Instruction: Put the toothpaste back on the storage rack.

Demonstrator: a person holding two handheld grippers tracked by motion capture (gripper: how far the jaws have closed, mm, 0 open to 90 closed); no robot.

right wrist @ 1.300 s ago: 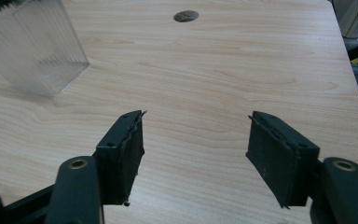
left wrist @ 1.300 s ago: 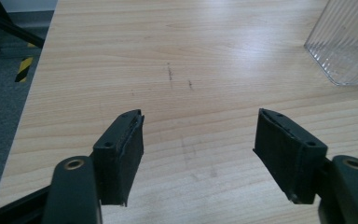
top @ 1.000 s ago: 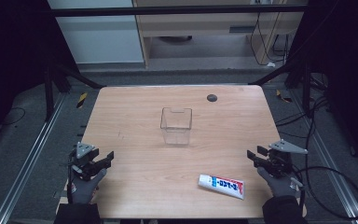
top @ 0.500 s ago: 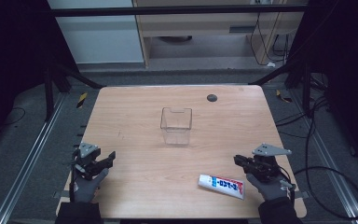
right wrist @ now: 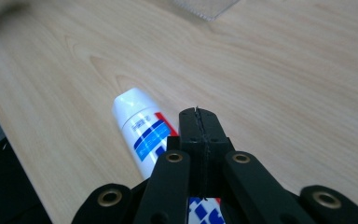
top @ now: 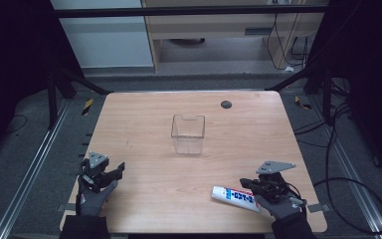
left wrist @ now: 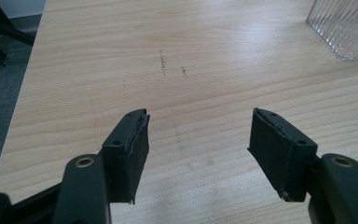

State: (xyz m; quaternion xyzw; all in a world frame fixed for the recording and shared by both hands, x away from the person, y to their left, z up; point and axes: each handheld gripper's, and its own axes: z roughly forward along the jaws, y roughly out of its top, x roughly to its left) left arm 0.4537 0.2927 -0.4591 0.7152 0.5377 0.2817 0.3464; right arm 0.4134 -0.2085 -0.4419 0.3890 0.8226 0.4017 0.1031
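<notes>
At the table's near-left edge, the left gripper (top: 113, 172) sits over bare wood, jaws spread wide w/ nothing between them. At center stands a clear ribbed container (top: 188, 134), upright, well apart from both grippers; a small dark disc (top: 226, 104) lies beyond it toward the far-right side. Near the front-right edge, a white toothpaste tube (top: 235, 197) w/ blue and red print lies flat. The right gripper (top: 246, 185) sits directly above the tube's far end, jaws having just closed, pads pressed together; from the right gripper view, the tube (right wrist: 140, 130) lies beneath and beside them, not between.
</notes>
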